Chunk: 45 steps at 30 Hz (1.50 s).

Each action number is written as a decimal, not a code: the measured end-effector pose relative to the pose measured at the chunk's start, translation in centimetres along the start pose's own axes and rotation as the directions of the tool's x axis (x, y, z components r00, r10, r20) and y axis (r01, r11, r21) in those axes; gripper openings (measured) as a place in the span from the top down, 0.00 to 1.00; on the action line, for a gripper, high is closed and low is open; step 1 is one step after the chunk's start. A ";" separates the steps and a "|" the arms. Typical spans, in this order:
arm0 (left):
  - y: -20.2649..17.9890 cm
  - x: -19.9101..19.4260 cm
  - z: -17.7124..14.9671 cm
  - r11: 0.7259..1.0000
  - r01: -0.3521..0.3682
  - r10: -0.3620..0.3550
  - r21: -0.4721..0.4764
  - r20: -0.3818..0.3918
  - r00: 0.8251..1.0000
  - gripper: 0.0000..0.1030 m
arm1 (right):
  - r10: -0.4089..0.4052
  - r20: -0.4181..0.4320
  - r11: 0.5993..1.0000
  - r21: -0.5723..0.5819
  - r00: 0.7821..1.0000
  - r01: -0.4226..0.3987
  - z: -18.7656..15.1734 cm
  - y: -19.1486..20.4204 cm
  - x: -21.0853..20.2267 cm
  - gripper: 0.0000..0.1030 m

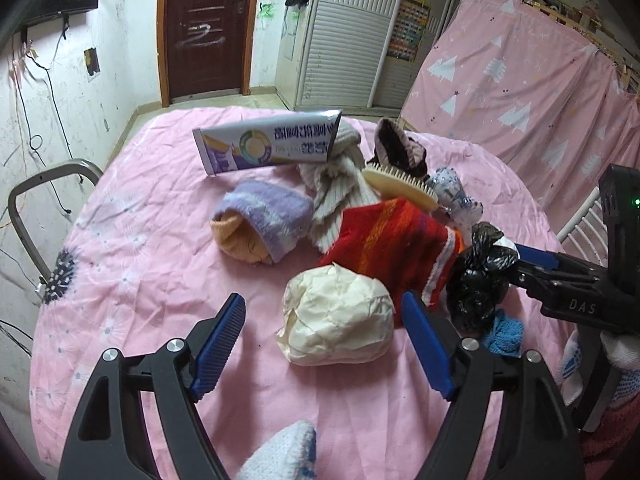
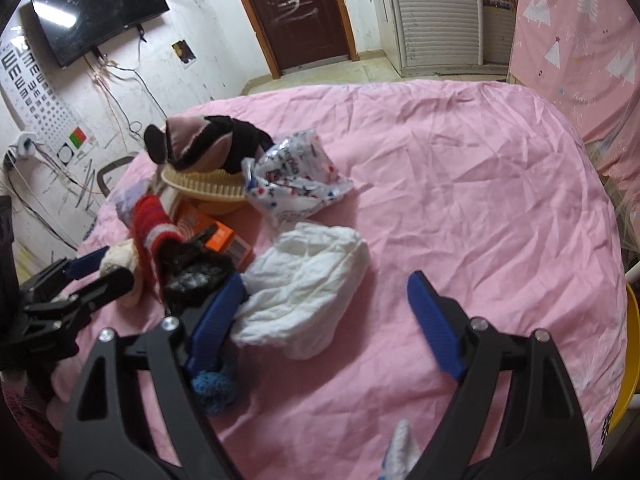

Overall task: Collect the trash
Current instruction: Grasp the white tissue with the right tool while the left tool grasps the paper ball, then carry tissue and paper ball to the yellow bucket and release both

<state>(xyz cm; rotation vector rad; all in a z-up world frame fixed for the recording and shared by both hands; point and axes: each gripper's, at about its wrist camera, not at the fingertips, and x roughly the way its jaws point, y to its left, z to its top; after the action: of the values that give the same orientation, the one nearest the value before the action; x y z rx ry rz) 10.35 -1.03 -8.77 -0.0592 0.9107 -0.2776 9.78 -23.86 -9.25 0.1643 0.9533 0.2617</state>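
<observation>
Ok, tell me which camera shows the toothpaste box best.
The left wrist view: the toothpaste box shows its whole printed face there, propped at the far side of the pile. In the right wrist view it cannot be picked out; the red sock and hairbrush fill that side.

Left black plastic claw [image 1: 324, 344]: two forked, Y-shaped arms with cut-out slots, silver round screws at the pivots, ribbed blue pads [image 1: 218, 346] on the inner faces of both fingers.

Right black plastic claw [image 2: 326, 326]: same build, same blue ribbed pads [image 2: 434, 326], silver screws. Seen from the left wrist, its housing carries white letters "DAS" and a small green light on the black body above.

White knitted glove with blue dots [image 1: 576, 364] worn on the hand behind the right claw.
</observation>
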 end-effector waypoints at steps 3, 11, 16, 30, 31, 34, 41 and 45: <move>0.1 0.6 -0.3 1.000 0.017 -0.017 -0.005 -0.022 1.000 0.40 | -0.024 0.007 0.999 -0.028 1.000 0.024 -0.1 0.4 0.2 0.36; -0.7 0.7 -0.7 1.000 0.026 -0.026 0.002 -0.022 0.999 0.56 | -0.028 0.026 0.999 -0.032 0.999 0.029 -0.1 0.2 0.1 0.68; -0.8 -0.4 -0.4 1.000 0.013 -0.013 -0.003 0.002 1.000 0.56 | -0.022 0.067 1.000 -0.012 0.998 0.023 -0.1 -0.4 -1.2 0.69; -3.5 -3.9 1.5 0.999 0.011 -0.013 0.033 0.075 0.997 0.56 | -0.021 0.183 0.999 0.053 0.983 0.011 0.0 -3.9 -6.0 0.69; -4.2 -4.0 1.7 0.999 0.019 -0.022 0.042 0.077 0.997 0.56 | -0.024 0.194 0.998 0.064 0.981 0.011 -0.1 -4.4 -6.5 0.69; -5.8 -4.0 2.1 0.997 0.038 -0.043 0.070 0.079 0.996 0.56 | -0.043 0.220 0.996 0.090 0.975 0.024 -0.5 -5.8 -7.6 0.69; -11.0 -3.8 3.3 0.987 0.096 -0.108 0.127 0.095 0.990 0.56 | -0.097 0.272 0.984 0.169 0.957 0.052 -1.9 -10.2 -10.7 0.69; -14.3 -3.2 3.7 0.975 0.144 -0.160 0.169 0.085 0.983 0.56 | -0.132 0.293 0.973 0.222 0.947 0.067 -3.0 -13.2 -12.2 0.69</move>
<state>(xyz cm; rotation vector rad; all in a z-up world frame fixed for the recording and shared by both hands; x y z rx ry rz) 8.34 -14.24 -1.63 0.0075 0.7841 -0.4865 2.56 -40.01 -4.77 0.3397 0.6760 0.0372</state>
